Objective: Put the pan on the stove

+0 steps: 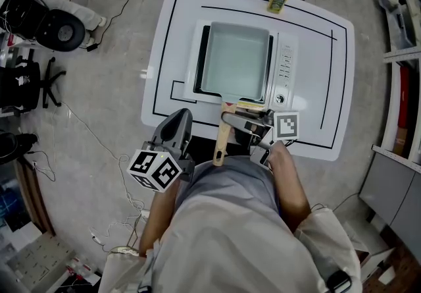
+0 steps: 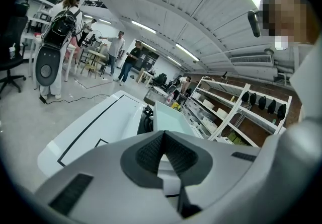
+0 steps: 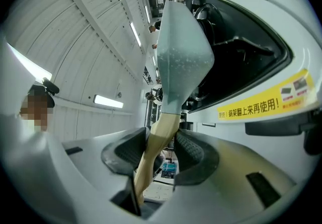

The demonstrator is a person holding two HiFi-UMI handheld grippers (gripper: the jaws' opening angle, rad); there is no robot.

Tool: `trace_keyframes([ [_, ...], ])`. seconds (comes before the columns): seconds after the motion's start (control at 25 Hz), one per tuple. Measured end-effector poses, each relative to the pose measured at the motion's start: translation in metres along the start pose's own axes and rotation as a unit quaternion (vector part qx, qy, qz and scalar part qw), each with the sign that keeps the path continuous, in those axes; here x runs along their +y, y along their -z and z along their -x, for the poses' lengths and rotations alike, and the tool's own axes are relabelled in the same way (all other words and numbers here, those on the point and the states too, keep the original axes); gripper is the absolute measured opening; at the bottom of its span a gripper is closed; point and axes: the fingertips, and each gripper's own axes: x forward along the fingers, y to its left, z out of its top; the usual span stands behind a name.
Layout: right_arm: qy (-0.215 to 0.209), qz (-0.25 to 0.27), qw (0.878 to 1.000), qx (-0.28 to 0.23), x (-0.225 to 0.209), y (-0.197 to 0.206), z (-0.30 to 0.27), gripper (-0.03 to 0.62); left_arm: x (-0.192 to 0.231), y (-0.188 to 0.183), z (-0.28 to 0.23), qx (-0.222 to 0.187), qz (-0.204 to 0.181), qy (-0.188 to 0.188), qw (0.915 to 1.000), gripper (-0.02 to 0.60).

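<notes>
Wooden pan handle [image 1: 222,143] overhangs table [image 1: 316,87] edge, right fingers [image 3: 193,150] clamp it; left fingers [image 2: 146,155] together.

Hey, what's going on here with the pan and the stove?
A person works two hand-held grippers at a white table. The right gripper has its fingers closed round the wooden handle of the square pan, which sits over the stove. The left gripper hangs off to the side, fingers shut and empty.

Head overhead; gripper views low, close; share stove [image 1: 284,64].
</notes>
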Motion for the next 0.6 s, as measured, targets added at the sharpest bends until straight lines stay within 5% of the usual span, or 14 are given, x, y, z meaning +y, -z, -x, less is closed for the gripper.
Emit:
trace_keyframes([
  [0.6,-0.006,-0.002,1.0,-0.009,-0.0013,-0.0007,0.0005,0.198,-0.0027,0.0055,-0.0013,0.0,0.0,-0.003,1.0,0.005],
])
